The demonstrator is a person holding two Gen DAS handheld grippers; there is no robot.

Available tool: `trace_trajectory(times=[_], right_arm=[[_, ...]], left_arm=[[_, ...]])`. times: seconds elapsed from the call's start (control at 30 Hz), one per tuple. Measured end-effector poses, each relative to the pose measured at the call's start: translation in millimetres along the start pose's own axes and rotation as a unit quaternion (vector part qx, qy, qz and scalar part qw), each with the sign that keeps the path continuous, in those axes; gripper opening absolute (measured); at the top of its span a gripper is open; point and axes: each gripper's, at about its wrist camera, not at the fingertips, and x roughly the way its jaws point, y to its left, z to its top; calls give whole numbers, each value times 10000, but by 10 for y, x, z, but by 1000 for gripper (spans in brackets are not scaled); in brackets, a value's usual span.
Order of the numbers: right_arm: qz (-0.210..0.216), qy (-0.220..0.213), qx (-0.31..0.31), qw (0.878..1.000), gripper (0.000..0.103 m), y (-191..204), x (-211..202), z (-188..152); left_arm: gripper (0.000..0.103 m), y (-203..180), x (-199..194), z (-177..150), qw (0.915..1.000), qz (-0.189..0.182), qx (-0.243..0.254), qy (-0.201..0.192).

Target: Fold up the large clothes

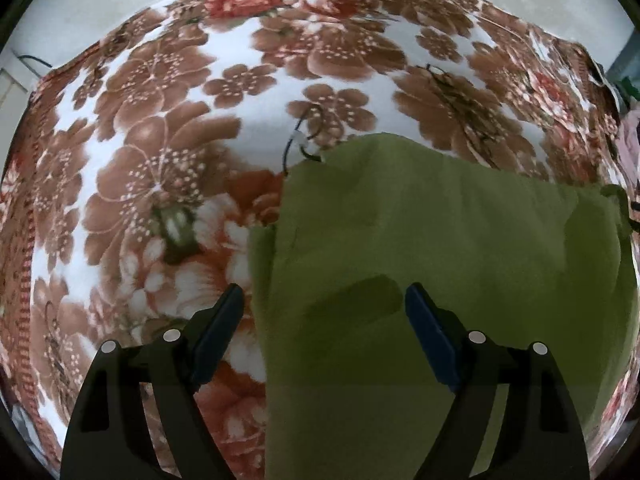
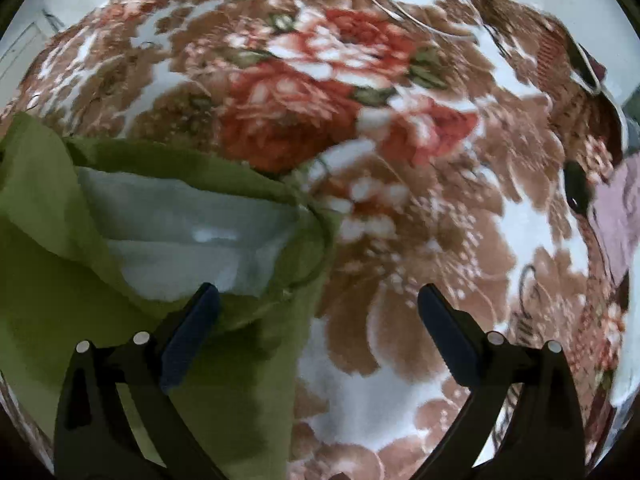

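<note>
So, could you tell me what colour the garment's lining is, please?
Pale grey-white, inside the olive-green garment; the lining shows best in the right wrist view.

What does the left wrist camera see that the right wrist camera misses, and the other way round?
Only the left wrist view shows a thin black cord lying on the blanket by the garment's corner, and the left gripper, jaws open.

Only the right wrist view shows the garment's pale lining where the cloth is turned back, a white cord at the far edge, and the right gripper, jaws open.

Both show the green garment on the floral blanket.
</note>
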Motion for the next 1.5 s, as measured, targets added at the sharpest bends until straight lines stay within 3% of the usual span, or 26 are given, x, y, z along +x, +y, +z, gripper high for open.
trace_trajectory(times=[0.13,0.23,0.37,0.53,0.63,0.7,0.77,0.8,0.87,1.03,1.17,1.3,1.33,1.37,1.43,1.5], right_arm=[[451,-351,-289,9979,98,120,-325,-6],[619,-282,-592,9959,98,194,-476,-125],[302,81,-887,9956,98,261,-224,-195],[535,141,208,9983,98,76,164,19],[741,185,841,9935,97,-57,295,127],[952,329,1156,9882,88,-125,401,152],[1100,418,1342,9839,63,-157,458,173],[1146,469,1492,9810,56,-182,481,169],[1162,550,1744,9762,37,-238,508,156],[1114,488,1491,9813,13,-214,371,173],[931,438,1205,9874,12,-174,264,273],[603,497,730,9943,12,-45,361,334],[494,503,618,9956,14,-7,401,330],[319,503,510,9969,19,39,455,312],[100,513,510,9973,27,62,513,276],[-123,513,617,9967,45,20,499,264]], left_arm=[[82,66,-160,-4,9988,-243,-357,-215],[82,81,-217,-28,9983,-328,-415,-234],[82,-6,-169,-64,9996,-232,-91,-145],[81,-24,-28,0,9996,-187,-40,-213],[79,-13,125,71,9996,-255,-123,-92],[66,-49,214,102,9999,-118,3,11],[21,-44,265,112,9995,-299,-41,125],[11,-23,269,105,9987,-456,-116,174],[6,0,237,76,9987,-468,-142,146],[6,111,12,67,9973,-613,-407,2],[7,88,-146,147,9978,-560,-324,-142],[11,104,103,139,9997,-167,-139,115],[18,123,248,98,9996,35,-112,250],[25,125,339,63,9993,134,-70,344],[27,46,411,8,9988,340,184,286],[30,2,380,-6,9983,518,172,191]])
